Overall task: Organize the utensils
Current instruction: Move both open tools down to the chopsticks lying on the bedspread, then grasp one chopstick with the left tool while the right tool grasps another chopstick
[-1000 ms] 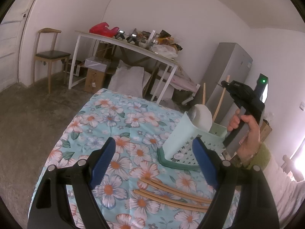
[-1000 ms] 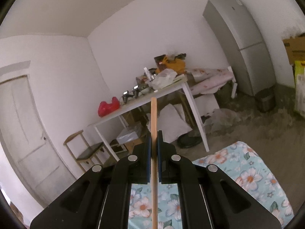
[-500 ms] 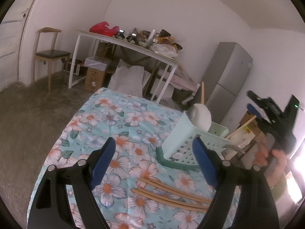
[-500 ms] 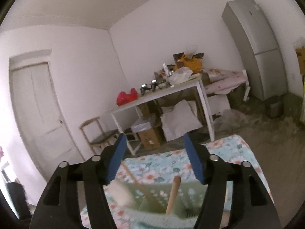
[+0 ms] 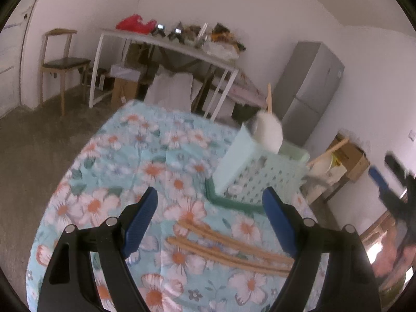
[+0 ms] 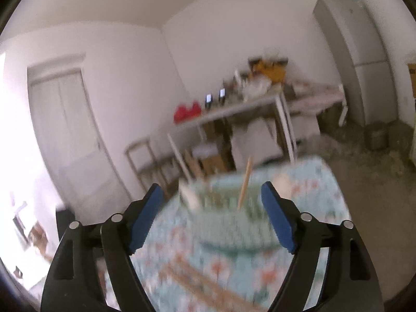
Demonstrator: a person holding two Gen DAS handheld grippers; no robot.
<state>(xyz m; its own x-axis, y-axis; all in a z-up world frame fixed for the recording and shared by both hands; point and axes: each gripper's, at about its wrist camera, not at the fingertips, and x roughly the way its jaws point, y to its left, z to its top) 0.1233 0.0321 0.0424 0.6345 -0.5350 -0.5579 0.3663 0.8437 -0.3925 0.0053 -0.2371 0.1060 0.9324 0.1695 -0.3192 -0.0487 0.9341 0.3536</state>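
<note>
My left gripper (image 5: 210, 223) hangs open and empty over the floral tablecloth (image 5: 145, 171). Two long wooden utensils (image 5: 228, 247) lie just beyond its fingertips. Behind them a mint-green utensil basket (image 5: 260, 174) holds a white spoon (image 5: 267, 132), an upright wooden stick (image 5: 269, 98) and a wooden handle (image 5: 330, 148) leaning right. My right gripper (image 6: 212, 221) is opening, with nothing between its jaws. It faces the blurred basket (image 6: 228, 223), in which a wooden stick (image 6: 245, 182) stands. At the right edge of the left wrist view the right gripper (image 5: 384, 176) is a blur.
Past the table's far edge stand a cluttered white table (image 5: 169, 44), a wooden chair (image 5: 62, 62), cardboard boxes (image 5: 124, 83) and a grey fridge (image 5: 309, 88). A closed door (image 6: 65, 130) is on the left wall in the right wrist view.
The right gripper opened and let go of the wooden stick, which now stands in the basket. It then drew back from the basket. The left gripper stayed open and hardly moved.
</note>
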